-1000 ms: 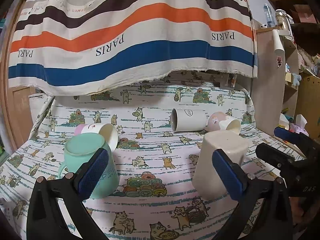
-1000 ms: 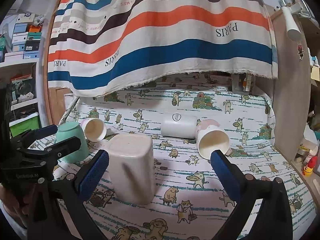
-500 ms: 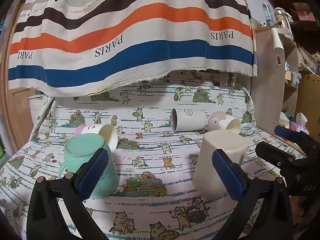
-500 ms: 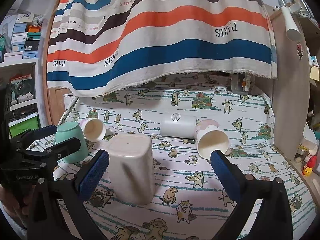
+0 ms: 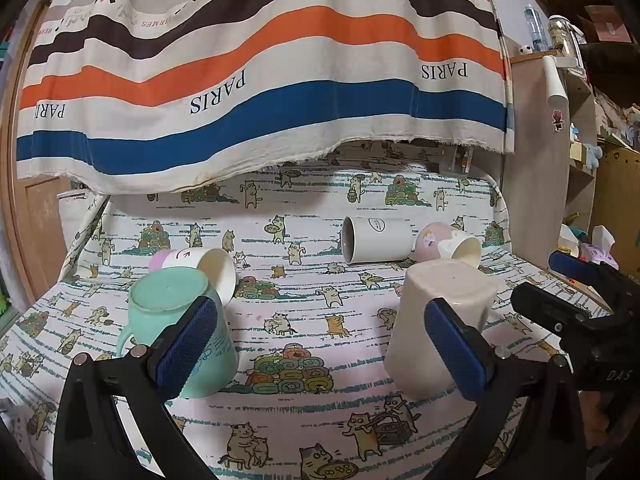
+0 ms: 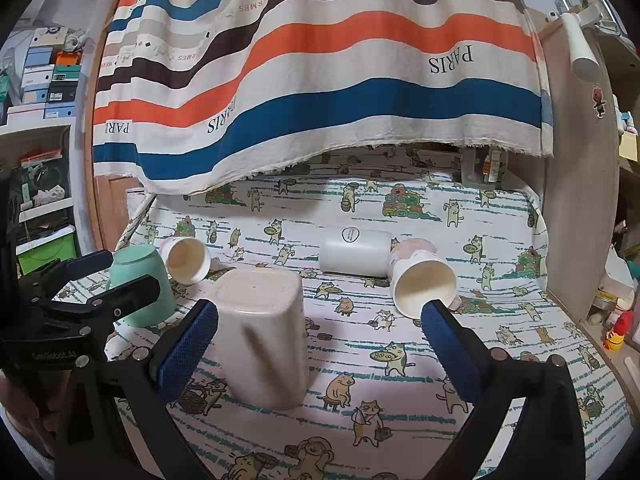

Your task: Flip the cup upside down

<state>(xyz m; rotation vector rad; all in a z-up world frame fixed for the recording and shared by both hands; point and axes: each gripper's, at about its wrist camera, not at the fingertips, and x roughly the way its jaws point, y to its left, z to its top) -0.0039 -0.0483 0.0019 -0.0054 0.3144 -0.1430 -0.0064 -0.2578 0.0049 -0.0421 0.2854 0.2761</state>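
A mint mug (image 5: 180, 332) stands upside down at the left, and a cream cup (image 5: 436, 324) stands upside down at the right; both also show in the right wrist view, mint mug (image 6: 142, 288), cream cup (image 6: 264, 336). A white cup (image 5: 376, 240), a pink cup (image 5: 448, 242) and a small paper cup (image 5: 204, 268) lie on their sides further back. My left gripper (image 5: 320, 344) is open and empty, low between the mint mug and cream cup. My right gripper (image 6: 318, 344) is open and empty, just right of the cream cup.
The cat-print cloth (image 5: 304, 296) covers the table. A striped PARIS cloth (image 5: 260, 80) hangs behind. A wooden shelf side (image 6: 580, 200) stands at the right edge, and storage boxes (image 6: 44, 76) sit at the far left.
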